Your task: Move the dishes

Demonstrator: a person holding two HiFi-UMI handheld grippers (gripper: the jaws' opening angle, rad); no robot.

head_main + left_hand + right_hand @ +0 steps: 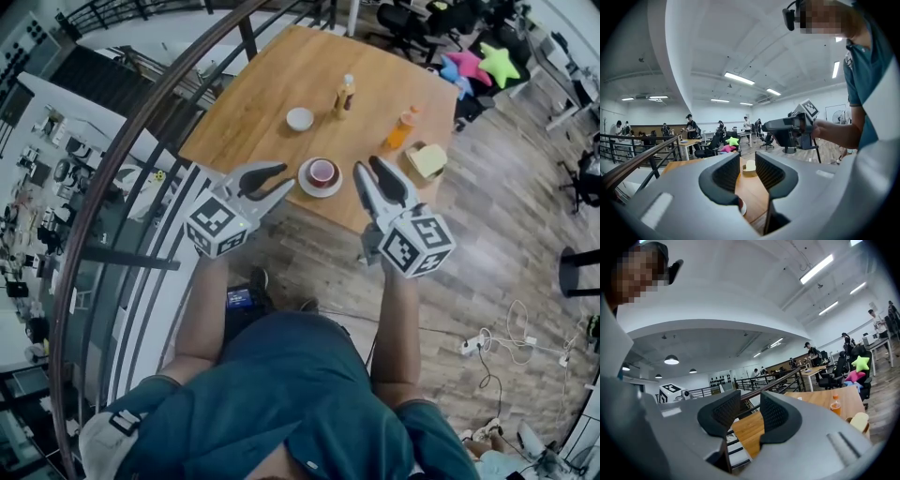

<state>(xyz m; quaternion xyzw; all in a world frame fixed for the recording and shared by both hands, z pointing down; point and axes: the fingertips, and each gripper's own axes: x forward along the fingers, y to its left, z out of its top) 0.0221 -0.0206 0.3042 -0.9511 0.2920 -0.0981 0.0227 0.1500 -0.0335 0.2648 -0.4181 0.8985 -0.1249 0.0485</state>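
Overhead, the cup (322,172) on its saucer (306,186) sits at the near edge of the surface (253,103), right between your left gripper (281,178) and right gripper (367,169), both about equally close. In the left gripper view, the jaws stand partly spread with nothing between them, and the saucer's rim shows just below. In the right gripper view, the jaws are likewise apart and empty, with the cup out of sight.
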